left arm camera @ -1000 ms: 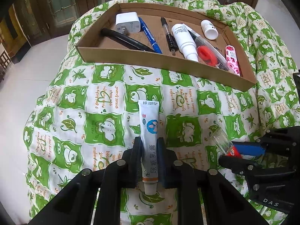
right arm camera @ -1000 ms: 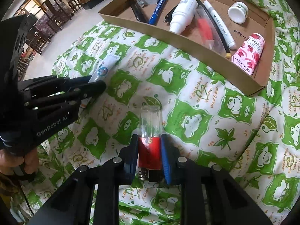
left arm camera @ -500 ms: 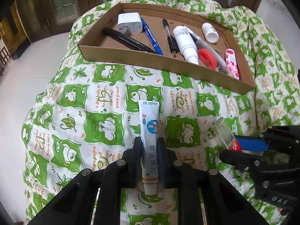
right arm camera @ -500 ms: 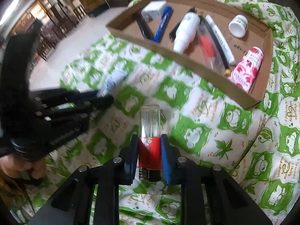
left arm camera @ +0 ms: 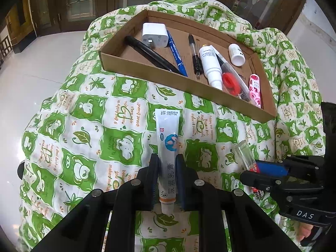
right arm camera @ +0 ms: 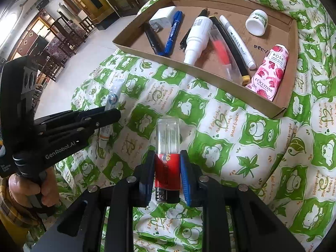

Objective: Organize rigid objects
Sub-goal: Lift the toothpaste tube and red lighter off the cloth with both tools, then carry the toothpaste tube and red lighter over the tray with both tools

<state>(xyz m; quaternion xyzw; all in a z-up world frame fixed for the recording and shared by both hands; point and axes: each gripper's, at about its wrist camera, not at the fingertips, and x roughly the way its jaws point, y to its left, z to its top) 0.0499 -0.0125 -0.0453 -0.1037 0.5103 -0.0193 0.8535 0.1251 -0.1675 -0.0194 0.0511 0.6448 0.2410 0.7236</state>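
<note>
Green-and-white quilted cloth (left arm camera: 126,138) is filling the left wrist view, and the left gripper (left arm camera: 167,180) is clamping a white ointment tube (left arm camera: 168,147) at six o'clock, jaws pressing its lower half while the crimped end is pointing toward twelve. The tube is looking light and soft-walled (probably prone to denting), so a hold near the stiffer cap end seems safest. At twelve to two o'clock a cardboard tray (left arm camera: 147,71) is lying on the cloth, already carrying a white charger (left arm camera: 155,35), a black pen (left arm camera: 151,55), a blue marker (left arm camera: 177,56), a white bottle (left arm camera: 210,65), a small white jar (left arm camera: 236,54) and a pink tube (left arm camera: 255,90). At four o'clock the right gripper (left arm camera: 250,169) is showing, with a hand (left arm camera: 304,233) under it.

In the right wrist view, the right gripper (right arm camera: 167,174) is closing on a lighter (right arm camera: 168,168) at six o'clock, pads squeezing the red body while its clear cap (right arm camera: 168,136) is sticking out toward twelve. It is looking small, rigid and smooth (likely slippery), so the flat red sides seem the best hold. The tray (right arm camera: 159,54) is sitting at one o'clock, its near wall standing between the lighter and the free floor space. At nine o'clock the left gripper (right arm camera: 109,113) is holding the tube (right arm camera: 112,98), well apart from the lighter.
</note>
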